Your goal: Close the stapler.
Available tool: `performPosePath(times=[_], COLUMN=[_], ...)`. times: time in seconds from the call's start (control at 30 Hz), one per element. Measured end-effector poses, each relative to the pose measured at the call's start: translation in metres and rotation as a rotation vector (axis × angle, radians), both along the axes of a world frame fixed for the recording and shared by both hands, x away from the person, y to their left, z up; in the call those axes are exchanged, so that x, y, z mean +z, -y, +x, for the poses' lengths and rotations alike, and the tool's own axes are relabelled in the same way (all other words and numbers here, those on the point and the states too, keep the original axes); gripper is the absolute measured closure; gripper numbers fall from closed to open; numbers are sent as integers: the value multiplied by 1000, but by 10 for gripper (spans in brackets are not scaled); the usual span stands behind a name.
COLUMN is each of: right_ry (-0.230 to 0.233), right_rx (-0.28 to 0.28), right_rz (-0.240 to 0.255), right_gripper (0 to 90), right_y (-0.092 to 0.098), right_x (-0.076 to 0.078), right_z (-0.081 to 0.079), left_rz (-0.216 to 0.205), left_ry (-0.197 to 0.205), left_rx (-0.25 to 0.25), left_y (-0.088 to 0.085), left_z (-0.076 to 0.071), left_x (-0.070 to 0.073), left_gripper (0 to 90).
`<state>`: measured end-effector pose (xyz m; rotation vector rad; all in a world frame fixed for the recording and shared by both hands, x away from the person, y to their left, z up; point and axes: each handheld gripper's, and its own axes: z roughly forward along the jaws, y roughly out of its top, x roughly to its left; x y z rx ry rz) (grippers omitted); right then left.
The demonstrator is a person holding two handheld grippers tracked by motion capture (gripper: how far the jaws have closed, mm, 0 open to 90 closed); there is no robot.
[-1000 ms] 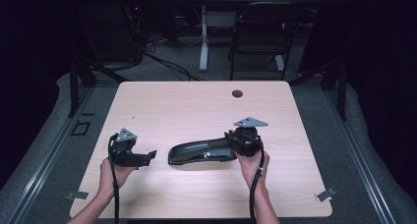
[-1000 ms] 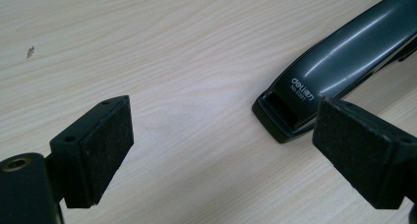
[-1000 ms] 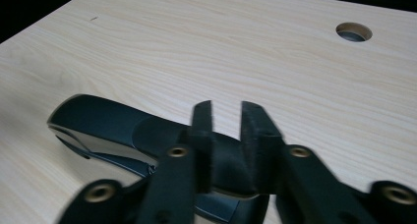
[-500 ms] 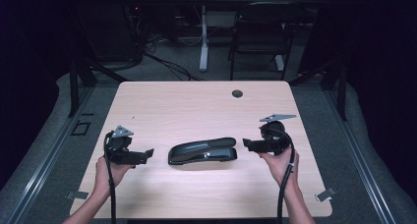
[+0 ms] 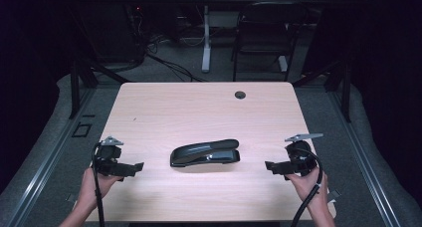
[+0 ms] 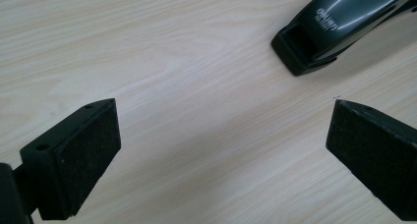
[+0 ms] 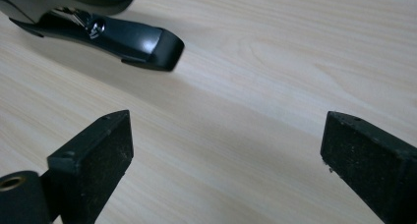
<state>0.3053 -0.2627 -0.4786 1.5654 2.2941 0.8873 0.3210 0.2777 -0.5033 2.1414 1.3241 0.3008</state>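
High view: stapler [image 5: 205, 153] between 2 tools

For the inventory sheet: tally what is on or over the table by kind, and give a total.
Stapler, black: 1
Handheld grippers: 2, left gripper and right gripper, both with fingers open and nothing between them
Cable grommet, dark, round, in the table near its far edge: 1
Total: 4
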Motion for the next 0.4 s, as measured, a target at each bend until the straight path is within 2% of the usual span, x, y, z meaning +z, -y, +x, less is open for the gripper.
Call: performPosePath(times=[0.07,0.1,0.17,0.27,0.33,0.4], right_ry=[-1,2,9,24,34,38], right_rx=[-7,-19,-30,-42,-48,-57], right_rz=[-5,9,13,0,-4,-12], right_gripper=[44,39,33,23,21,21], right_y=[5,8,12,17,22,26], right_x=[-3,-5,-7,-9,-10,-13], right_z=[-3,-5,-7,-11,-12,-12], left_rz=[-11,-24,-48,-47,-68,-62], left_ry=[4,4,-14,19,6,-3], left_rx=[22,32,30,39,41,38], left_y=[-8,-10,-16,-20,-22,-23], left_z=[-3,-4,-4,-5,-3,-1], left_x=[-4,-6,-9,-5,-7,-12], left_gripper=[0,0,0,0,0,0])
